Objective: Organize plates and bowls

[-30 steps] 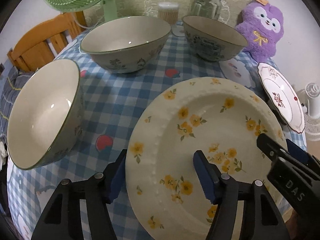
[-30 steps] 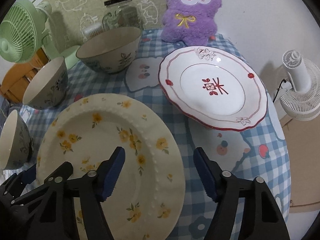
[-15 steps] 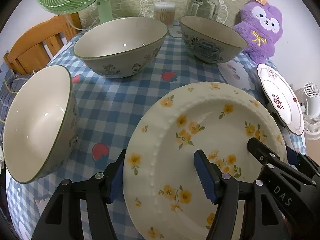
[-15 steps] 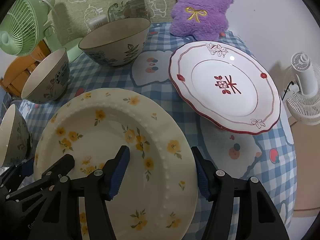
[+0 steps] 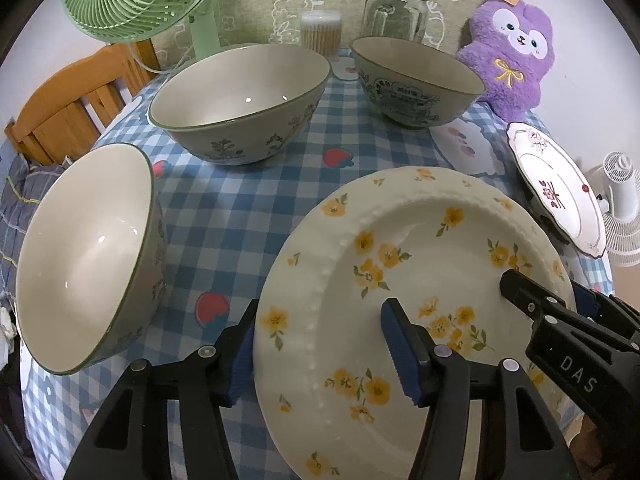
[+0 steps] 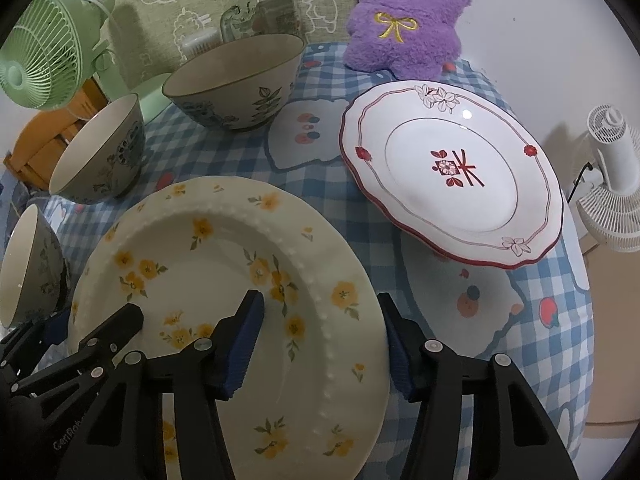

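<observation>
Plates and bowls stood on a bench covered with a blue checked cloth [image 5: 248, 216]. From left to right in the left wrist view: a tilted cream-lined bowl [image 5: 86, 260] lay at the left edge; a wider bowl [image 5: 240, 100] and a printed bowl [image 5: 416, 80] stood farther back; the yellow-flowered plate [image 5: 420, 264] lay nearest the camera; a red-patterned plate [image 5: 560, 188] sat at the right edge, near a purple plush toy [image 5: 516, 48].

The left tongs [image 5: 320, 344] straddled the left rim of the yellow-flowered plate, one blue pad outside the rim and one over the plate's well. Its jaws were closing, and the pads stood apart from the rim, not yet pressing it. The inner pad hung above the flowers, and whether it touched the surface could not be told.

In the right wrist view, the right tongs [image 6: 320, 344] straddled the opposite, right rim of the same plate [image 6: 224, 280], one pad over the well and one outside the rim above the cloth. Its jaws were also closing, with the rim between them and a gap at each pad. The red-patterned plate [image 6: 452, 176] lay just beyond, apart from the flowered one. Each tongs showed at the other view's lower corner.
</observation>
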